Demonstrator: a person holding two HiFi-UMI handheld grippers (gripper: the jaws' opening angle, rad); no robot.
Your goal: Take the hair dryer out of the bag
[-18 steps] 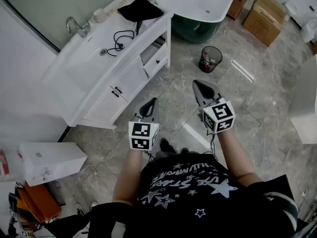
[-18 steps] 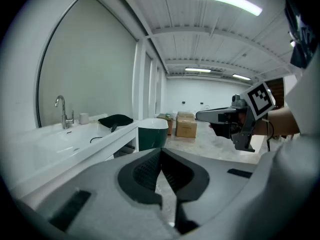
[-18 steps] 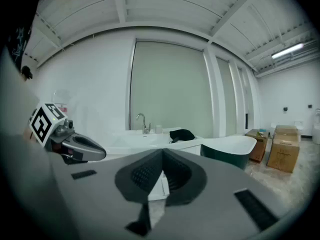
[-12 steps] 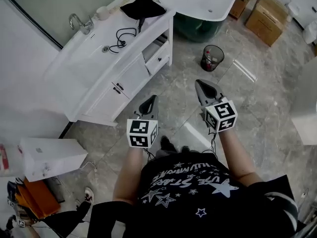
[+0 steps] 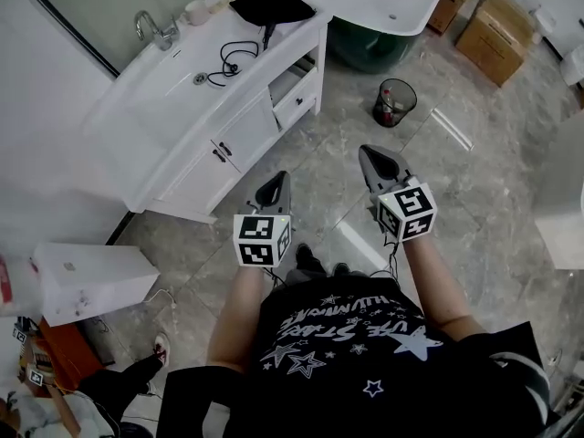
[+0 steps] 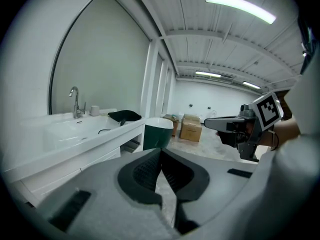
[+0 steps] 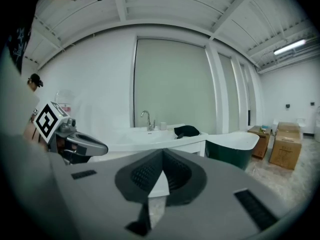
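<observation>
A black bag (image 5: 272,3) lies on the far end of the white vanity counter (image 5: 155,89), with a black cord (image 5: 225,65) trailing from it toward the sink basin. The bag also shows small in the left gripper view (image 6: 124,115) and the right gripper view (image 7: 186,130). The hair dryer itself is hidden. My left gripper (image 5: 277,183) and right gripper (image 5: 369,156) are held side by side over the floor, well short of the vanity. Both are shut with nothing between their jaws. The right gripper (image 6: 212,123) shows in the left gripper view, and the left gripper (image 7: 100,147) in the right gripper view.
A faucet (image 5: 152,28) and a cup (image 5: 196,12) stand at the sink. A green and white bathtub (image 5: 374,7), a wire waste bin (image 5: 391,103) and cardboard boxes (image 5: 497,30) lie beyond. A white box (image 5: 87,286) sits at left, with a person's leg (image 5: 137,377) nearby.
The view has drifted slightly, so the vanity sits a little higher and further right in the head view. A person's leg has come into the lower left. Both grippers stay shut and hardly move.
</observation>
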